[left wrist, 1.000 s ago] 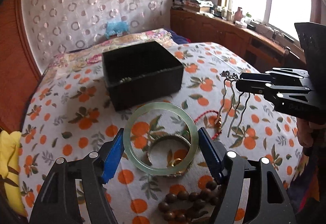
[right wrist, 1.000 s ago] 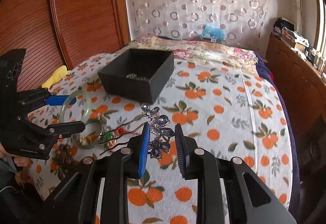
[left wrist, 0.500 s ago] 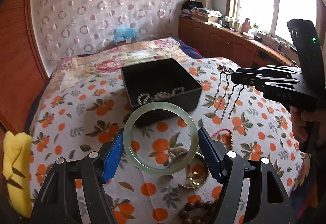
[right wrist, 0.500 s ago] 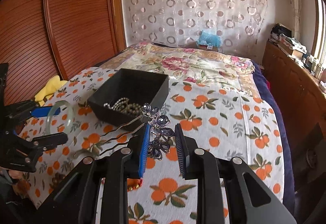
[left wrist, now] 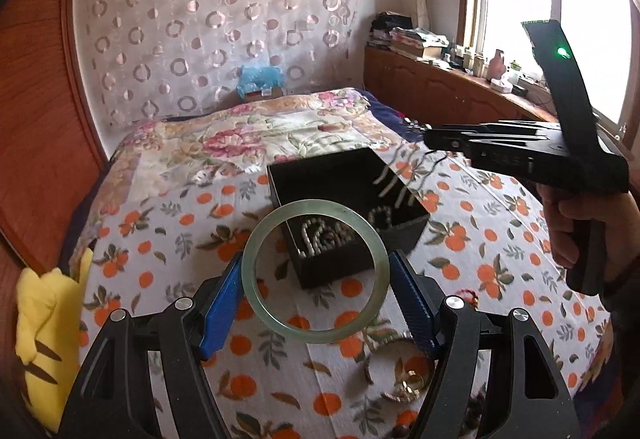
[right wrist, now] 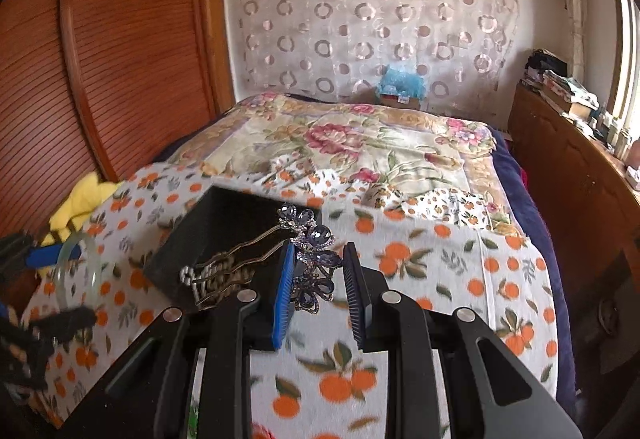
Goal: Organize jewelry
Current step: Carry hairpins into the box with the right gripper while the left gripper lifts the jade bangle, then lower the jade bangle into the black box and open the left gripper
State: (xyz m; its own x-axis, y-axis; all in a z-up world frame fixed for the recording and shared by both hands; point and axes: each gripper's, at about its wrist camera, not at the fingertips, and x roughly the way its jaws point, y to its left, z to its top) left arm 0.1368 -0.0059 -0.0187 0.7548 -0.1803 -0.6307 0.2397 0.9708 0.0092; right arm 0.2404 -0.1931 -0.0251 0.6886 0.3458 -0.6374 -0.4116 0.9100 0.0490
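Note:
My left gripper [left wrist: 316, 291] is shut on a pale green jade bangle [left wrist: 256, 303], held above the orange-print bedspread just in front of the black jewelry box [left wrist: 336, 271]. A pearl strand [left wrist: 316, 239] lies inside the box. My right gripper [right wrist: 318, 287] is shut on a hair comb with blue gem flowers [right wrist: 316, 263]; its prongs [right wrist: 240, 259] hang out to the left over the black box [right wrist: 176, 259]. In the left wrist view the right gripper [left wrist: 430, 138] reaches over the box's far right corner. The bangle [right wrist: 74, 267] and left gripper show at the right wrist view's left edge.
Gold rings and bangles [left wrist: 408, 383] and dark wooden beads [left wrist: 480, 411] lie on the bedspread near the left gripper. A yellow plush toy [left wrist: 44, 335] sits at the bed's left edge. A wooden cabinet [left wrist: 452, 95] runs along the window side; a wooden panel wall [right wrist: 100, 79] stands on the other side.
Both grippers have risen and moved toward the black box with their loads. The box's inside and the pearl strand have come into view; the comb now hangs over the box.

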